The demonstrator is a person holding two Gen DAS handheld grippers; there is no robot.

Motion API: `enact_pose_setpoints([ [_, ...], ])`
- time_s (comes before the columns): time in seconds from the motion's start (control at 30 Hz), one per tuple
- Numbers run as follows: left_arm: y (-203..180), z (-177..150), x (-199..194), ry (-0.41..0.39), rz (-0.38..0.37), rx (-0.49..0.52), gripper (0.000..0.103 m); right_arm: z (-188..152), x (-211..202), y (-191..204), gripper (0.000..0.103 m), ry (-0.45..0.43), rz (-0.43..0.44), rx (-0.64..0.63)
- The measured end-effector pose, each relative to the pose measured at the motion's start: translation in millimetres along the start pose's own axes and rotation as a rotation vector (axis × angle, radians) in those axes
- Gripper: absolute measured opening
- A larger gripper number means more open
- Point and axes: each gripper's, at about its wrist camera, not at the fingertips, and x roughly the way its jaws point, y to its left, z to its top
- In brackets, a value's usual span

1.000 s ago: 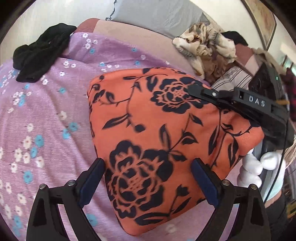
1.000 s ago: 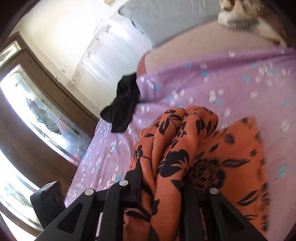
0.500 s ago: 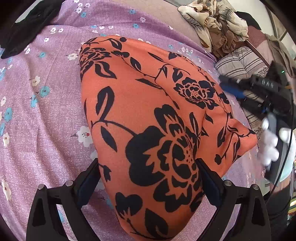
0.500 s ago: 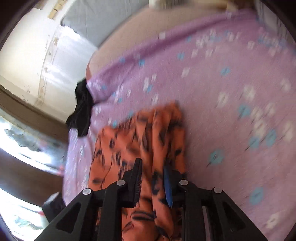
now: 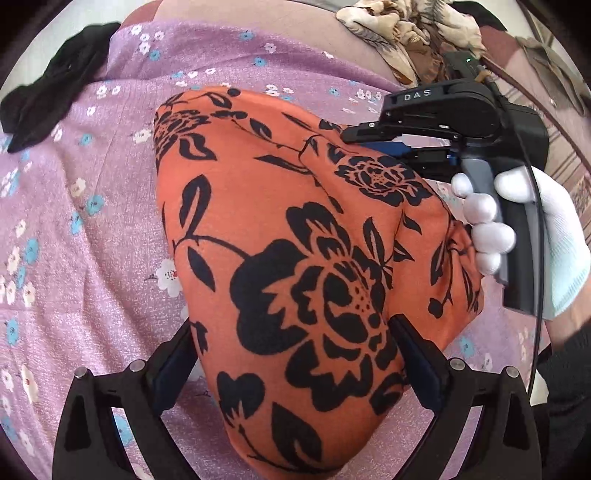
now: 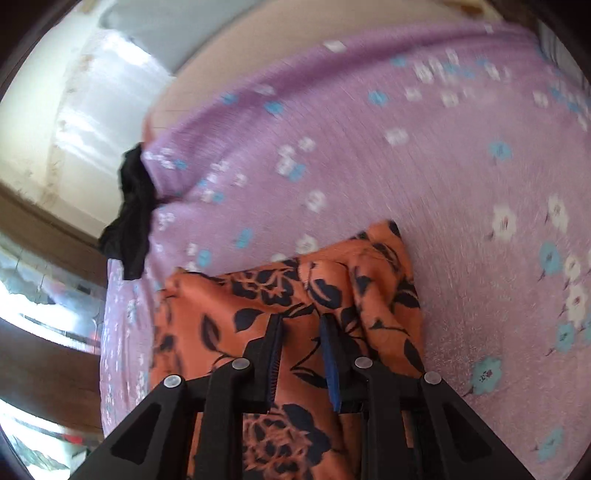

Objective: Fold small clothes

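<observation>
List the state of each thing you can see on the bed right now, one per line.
Orange floral garment: folded over, lying on the purple sheet.
Purple sheet: spread out, lightly creased.
Black garment: crumpled, unfolded, at the sheet's edge.
Patterned clothes: heaped, unfolded.
Left gripper: jaws wide, straddling the garment.
Right gripper: jaws narrowly parted over the garment.

The work surface is a bed covered with a purple sheet (image 5: 74,295) printed with small white and blue flowers. A black garment (image 5: 48,99) lies crumpled at the far left edge of the sheet, partly hanging over it in the right wrist view. A heap of beige and brown patterned clothing (image 5: 406,33) lies beyond the sheet at the top right. A grey pillow (image 6: 177,33) rests against the pale wall (image 6: 74,122).
</observation>
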Motion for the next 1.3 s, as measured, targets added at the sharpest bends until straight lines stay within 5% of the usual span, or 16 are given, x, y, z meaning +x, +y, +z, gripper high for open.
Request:
enact_pose_setpoints([
  [0.17, -3, 4, -15, -0.022, 0.01, 0.039, 0.098, -15, -47, 18, 0.025, -0.07, -0.028, -0.065],
  [0.4, 8, 9, -53, -0.126, 0.096, 0.046, 0.098, -66, -96, 38, 0.025, -0.042, 0.08, -0.164],
  [0.57, 27, 7, -48, -0.067, 0.073, -0.033, 0.098, -103, -80, 5, 0.024, 0.058, -0.128, -0.161],
  [0.63, 30, 5, -37, -0.022, 0.092, -0.028, 0.098, -109, -81, -7, 0.024, 0.037, -0.088, -0.136],
  [0.8, 23, 10, -34, -0.038, 0.125, 0.013, 0.098, -97, -99, 17, 0.025, -0.028, -0.105, -0.186],
  [0.97, 32, 8, -30, 0.005, 0.087, -0.052, 0.1, -56, -84, 67, 0.025, -0.07, -0.08, -0.26],
  [1.13, 31, 4, -24, 0.022, 0.09, -0.068, 0.1, -9, -19, 92, 0.025, 0.039, -0.119, -0.247],
  [1.23, 27, 0, -21, 0.019, 0.111, -0.051, 0.1, 7, 38, 77, 0.024, 0.161, -0.232, -0.228],
  [1.3, 26, -4, -20, 0.012, 0.119, -0.055, 0.101, 12, 49, 74, 0.024, 0.153, -0.221, -0.23],
])
